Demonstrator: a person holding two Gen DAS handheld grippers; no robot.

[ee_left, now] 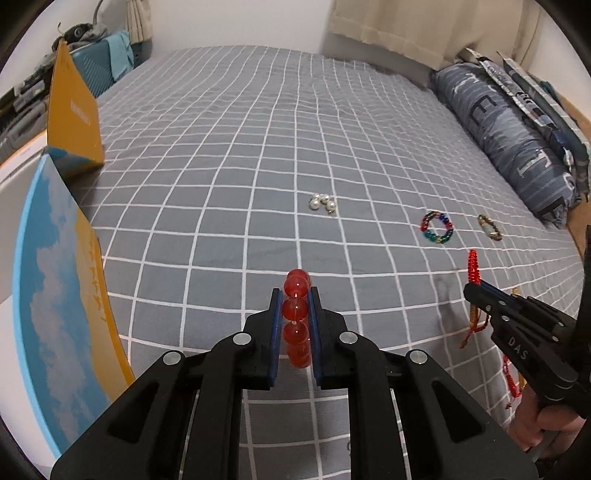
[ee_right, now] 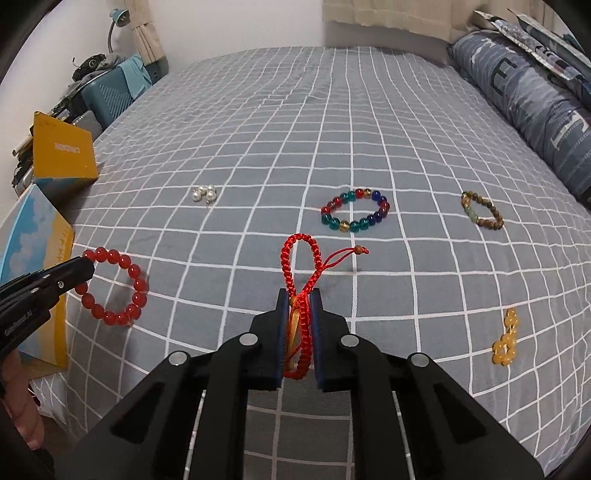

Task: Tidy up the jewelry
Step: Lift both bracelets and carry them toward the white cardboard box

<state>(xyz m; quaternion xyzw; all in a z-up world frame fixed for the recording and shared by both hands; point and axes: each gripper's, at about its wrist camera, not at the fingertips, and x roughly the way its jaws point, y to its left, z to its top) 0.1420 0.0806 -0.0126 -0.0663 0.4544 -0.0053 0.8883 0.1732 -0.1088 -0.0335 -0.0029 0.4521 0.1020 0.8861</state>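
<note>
Jewelry is lying scattered over a grey bedspread [ee_right: 258, 129] with a white grid, and two pieces are sitting in the grippers nearest the cameras. The left gripper [ee_left: 295, 295] is pinching a red bead bracelet [ee_left: 295, 314] between its blue pads, the beads running in a line along the fingers; in the right wrist view the same bracelet [ee_right: 114, 288] is hanging as a full ring just over the cloth near the bed's left edge. The right gripper [ee_right: 299, 299] is clamping a red braided cord bracelet [ee_right: 301, 273], its loop standing up past the fingertips and a knotted tail with a small bead trailing to the right. Both tools are reaching forward and low over the bed's near edge, the left one coming in from the left side, the right one from the right. An open blue and yellow box [ee_left: 62, 295] is standing at the left edge, just beside the left gripper, its lid [ee_left: 74, 110] propped further back. A yellow bead piece [ee_right: 506, 339] is lying near the right. Further on, a multicoloured bead bracelet [ee_right: 356, 214], a brown bead bracelet [ee_right: 482, 210] and a cluster of pearls [ee_right: 204, 194] are lying well apart. Beyond them the cloth is running bare to the wall, with a blue pillow [ee_right: 535, 103] lining the right edge and curtains [ee_left: 406, 29] hanging behind.
</note>
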